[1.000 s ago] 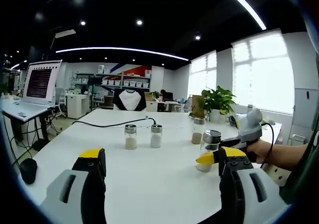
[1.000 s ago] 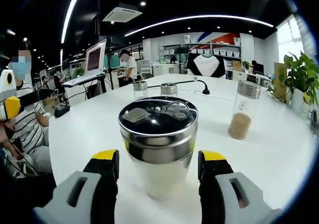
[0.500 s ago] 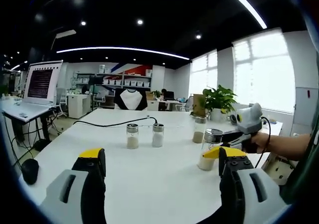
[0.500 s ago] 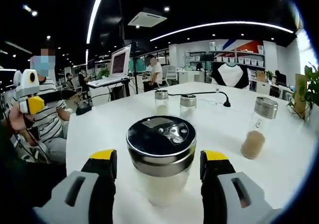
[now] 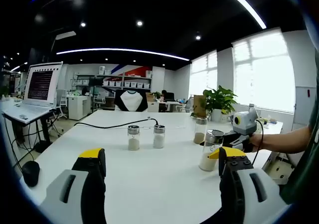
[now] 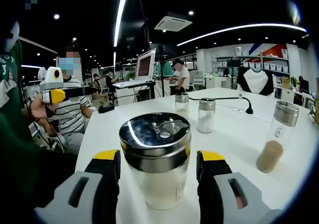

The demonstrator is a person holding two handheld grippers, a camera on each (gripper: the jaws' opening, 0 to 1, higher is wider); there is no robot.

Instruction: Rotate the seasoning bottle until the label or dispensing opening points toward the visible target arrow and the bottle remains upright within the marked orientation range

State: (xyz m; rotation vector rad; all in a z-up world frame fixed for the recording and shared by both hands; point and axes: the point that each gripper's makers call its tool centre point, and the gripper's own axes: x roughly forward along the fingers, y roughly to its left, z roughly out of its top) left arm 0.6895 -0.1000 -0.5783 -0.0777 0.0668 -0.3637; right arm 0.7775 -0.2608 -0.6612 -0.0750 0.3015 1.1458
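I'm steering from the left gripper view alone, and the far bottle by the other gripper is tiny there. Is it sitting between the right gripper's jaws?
Observer: Yes. In the right gripper view the seasoning bottle stands upright between the jaws of the right gripper, one on each side. I cannot tell whether they press it.
Operator: What does its top look like?
Observer: The steel lid faces the camera, with flap-like dispensing openings on its flat top.
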